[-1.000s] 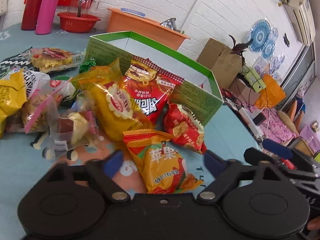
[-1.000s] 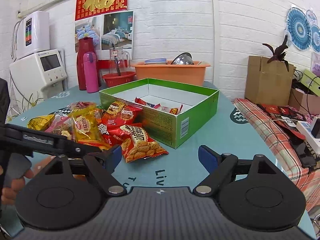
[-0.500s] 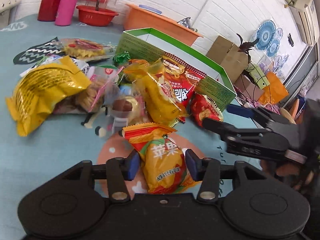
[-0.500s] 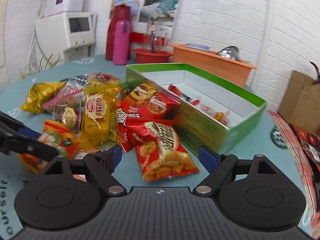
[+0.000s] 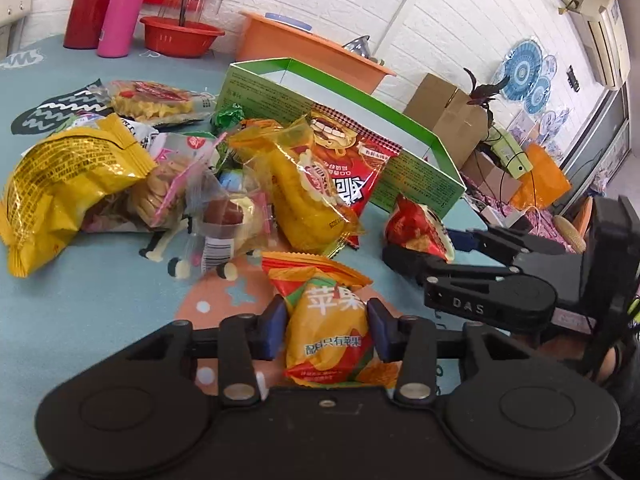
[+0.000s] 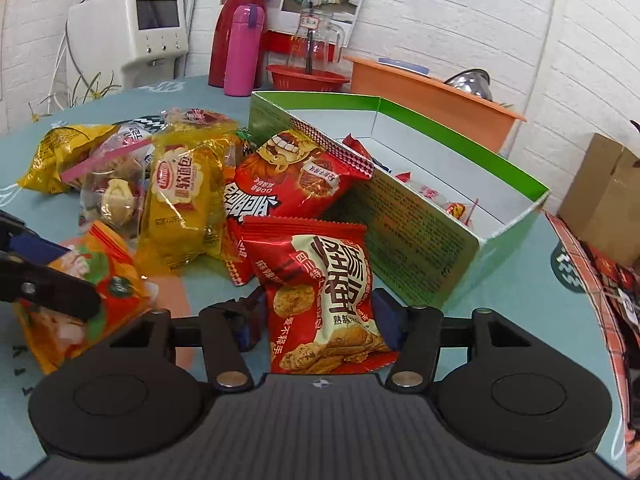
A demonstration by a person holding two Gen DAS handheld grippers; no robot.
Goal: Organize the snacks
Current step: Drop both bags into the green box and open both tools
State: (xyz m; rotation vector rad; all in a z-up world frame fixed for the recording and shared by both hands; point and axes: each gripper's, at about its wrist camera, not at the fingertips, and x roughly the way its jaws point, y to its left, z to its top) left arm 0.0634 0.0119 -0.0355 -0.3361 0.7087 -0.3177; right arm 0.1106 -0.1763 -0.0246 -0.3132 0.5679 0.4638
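Note:
An orange apple-snack packet [image 5: 325,344] lies on the teal tablecloth, and my left gripper [image 5: 326,330] has both blue pads against its sides while its jaws are closing. A red cracker packet [image 6: 320,280] lies in front of the green cardboard box [image 6: 424,236]. My right gripper [image 6: 318,320] straddles it with jaws closing and the pads just short of its edges. The left wrist view shows the right gripper [image 5: 424,246] around that red packet [image 5: 412,224], beside the box [image 5: 416,136]. In the right wrist view, the left gripper [image 6: 52,270] sits on the orange packet [image 6: 112,276].
Several more snack packets are piled left of the box: a yellow bag [image 5: 60,192], a yellow cake packet [image 6: 184,208] and a larger red packet [image 6: 296,184]. A red flask [image 6: 236,32], a pink bottle [image 6: 246,50], a red basin and an orange tub [image 6: 424,92] line the far edge.
Both grippers came forward over their packets. The left jaws narrowed from wide open onto the orange packet. The right gripper rolled, dropped to the red packet, and its jaws began narrowing.

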